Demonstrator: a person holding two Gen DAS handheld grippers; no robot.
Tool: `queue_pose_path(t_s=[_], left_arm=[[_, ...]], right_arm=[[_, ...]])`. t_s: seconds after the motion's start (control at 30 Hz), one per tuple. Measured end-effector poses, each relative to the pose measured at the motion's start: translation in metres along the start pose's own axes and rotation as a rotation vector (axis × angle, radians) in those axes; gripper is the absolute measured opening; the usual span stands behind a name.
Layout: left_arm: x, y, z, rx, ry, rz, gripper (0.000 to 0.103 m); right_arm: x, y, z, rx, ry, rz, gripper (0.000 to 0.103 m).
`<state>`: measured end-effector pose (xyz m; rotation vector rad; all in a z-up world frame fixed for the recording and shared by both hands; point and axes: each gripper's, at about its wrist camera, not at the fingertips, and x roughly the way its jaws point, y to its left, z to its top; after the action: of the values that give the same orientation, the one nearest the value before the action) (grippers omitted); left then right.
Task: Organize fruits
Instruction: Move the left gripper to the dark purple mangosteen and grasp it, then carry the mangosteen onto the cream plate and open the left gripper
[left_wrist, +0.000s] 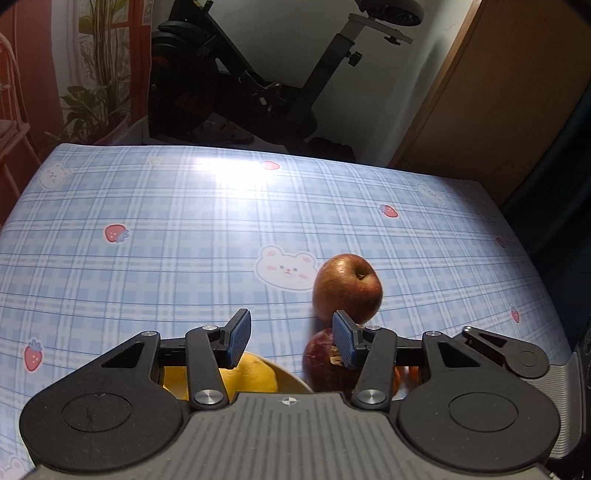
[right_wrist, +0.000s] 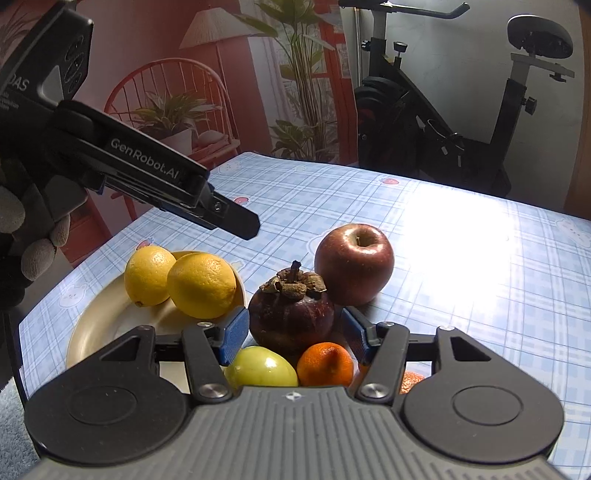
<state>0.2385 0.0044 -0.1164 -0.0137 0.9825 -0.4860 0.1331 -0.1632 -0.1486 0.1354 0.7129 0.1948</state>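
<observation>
Two lemons (right_wrist: 201, 284) lie in a cream plate (right_wrist: 99, 332) on the left of the checked tablecloth. A dark mangosteen (right_wrist: 291, 314), a red apple (right_wrist: 354, 264), a green fruit (right_wrist: 260, 367) and a small orange (right_wrist: 325, 363) sit on the cloth beside the plate. My right gripper (right_wrist: 293, 334) is open, its jaws on either side of the mangosteen without closing on it. My left gripper (left_wrist: 291, 339) is open and empty, hovering above the plate; it shows from the side in the right wrist view (right_wrist: 236, 221). The apple (left_wrist: 347, 288), the mangosteen (left_wrist: 325, 365) and a lemon (left_wrist: 247, 376) show in the left wrist view.
The table (left_wrist: 147, 258) has a blue plaid cloth with bears and strawberries. An exercise bike (right_wrist: 443, 122) stands beyond its far edge, and a red chair (right_wrist: 166, 92) and potted plants stand at the far left. A wooden door (left_wrist: 498, 92) is at the right.
</observation>
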Motion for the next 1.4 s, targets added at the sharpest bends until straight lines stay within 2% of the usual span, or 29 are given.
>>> queue_pose_path(t_s=[0.13,0.3,0.43,0.83,1.13,1.4], left_arm=[[0.012,-0.012,-0.001,0.012,0.038,-0.053,0.052],[0.024,-0.014,-0.004,0.012,0.075,-0.074,0.052],[0.032,-0.009,-0.006,-0.023,0.106,-0.106,0.052],[0.043,0.000,-0.008,-0.056,0.122,-0.124,0.045],[0.017,-0.003,-0.009,-0.009,0.090,-0.145,0.045],[-0.033,0.018,-0.028,-0.004,0.066,-0.138,0.045]], right_arm=[[0.011,-0.005,0.003,0.016,0.023,0.018,0.059],[0.019,-0.008,0.005,0.018,0.045,0.036,0.063],[0.024,-0.009,0.006,0.032,0.059,0.047,0.064],[0.026,-0.013,0.008,0.057,0.065,0.062,0.064],[0.007,0.002,0.011,0.024,0.023,0.059,0.063],[-0.005,0.050,0.018,-0.040,0.027,0.122,0.063]])
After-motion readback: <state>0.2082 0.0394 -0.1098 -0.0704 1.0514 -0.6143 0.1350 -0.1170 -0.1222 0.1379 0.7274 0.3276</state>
